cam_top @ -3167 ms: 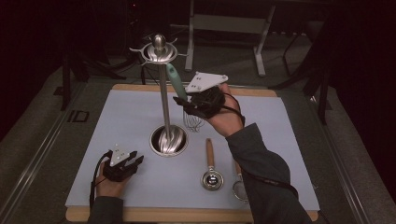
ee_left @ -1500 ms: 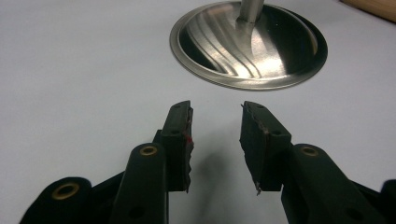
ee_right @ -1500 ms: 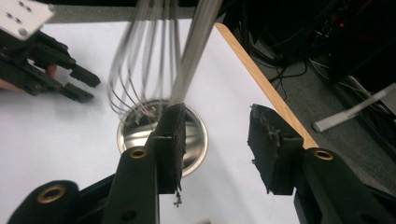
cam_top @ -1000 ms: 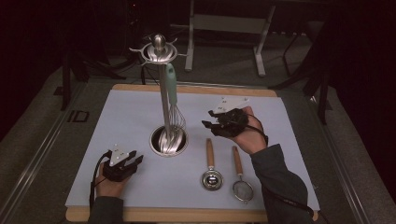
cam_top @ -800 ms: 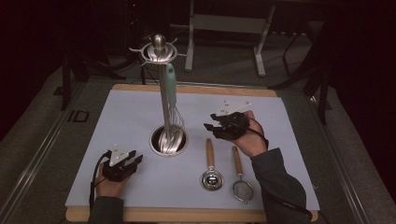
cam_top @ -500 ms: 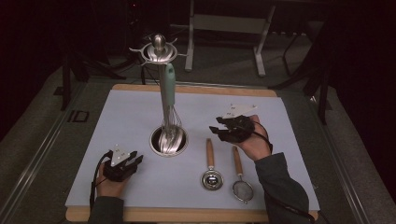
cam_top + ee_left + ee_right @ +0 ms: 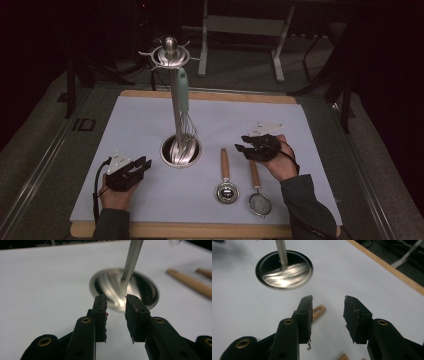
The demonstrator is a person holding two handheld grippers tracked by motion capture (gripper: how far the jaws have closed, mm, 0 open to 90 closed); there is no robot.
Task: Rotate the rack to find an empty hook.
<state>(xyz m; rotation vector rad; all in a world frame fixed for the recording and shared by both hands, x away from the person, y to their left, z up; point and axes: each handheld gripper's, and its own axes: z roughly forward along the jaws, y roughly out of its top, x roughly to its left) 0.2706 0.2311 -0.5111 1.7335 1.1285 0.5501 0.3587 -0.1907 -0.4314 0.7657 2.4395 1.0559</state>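
A table point(image 7: 150, 120) covered by a pale sheet spans the high view, with a wooden edge along its far and near sides. Near the middle stands a metal utensil stand point(image 7: 172, 100): a round shiny base point(image 7: 180, 150), an upright pole, and a ring of hooks at the top, at about 12 o'clock from the base. A whisk with a pale green handle point(image 7: 182, 107) hangs from a hook, its wires down at the base. At 3 o'clock from the base lie two wooden-handled tools side by side, handles pointing away from the person: a measuring spoon point(image 7: 226, 182) and, just to its right, a small mesh strainer point(image 7: 259, 195). The left tongs point(image 7: 144, 164) rest low on the sheet at 8 o'clock from the base, in the person's left hand point(image 7: 116, 192), pointing toward the base; in the left gripper view the left tongs point(image 7: 116, 315) are partly spread with nothing between them, the base point(image 7: 125, 290) just ahead, and they have just been closing. The right tongs point(image 7: 242, 149) are in the right hand point(image 7: 280, 162), hovering above the far end of the strainer's handle at 3 o'clock from the base; in the right gripper view the right tongs point(image 7: 328, 317) are spread and empty, a wooden handle end point(image 7: 318, 311) showing beside the left jaw, and they too have just been closing.
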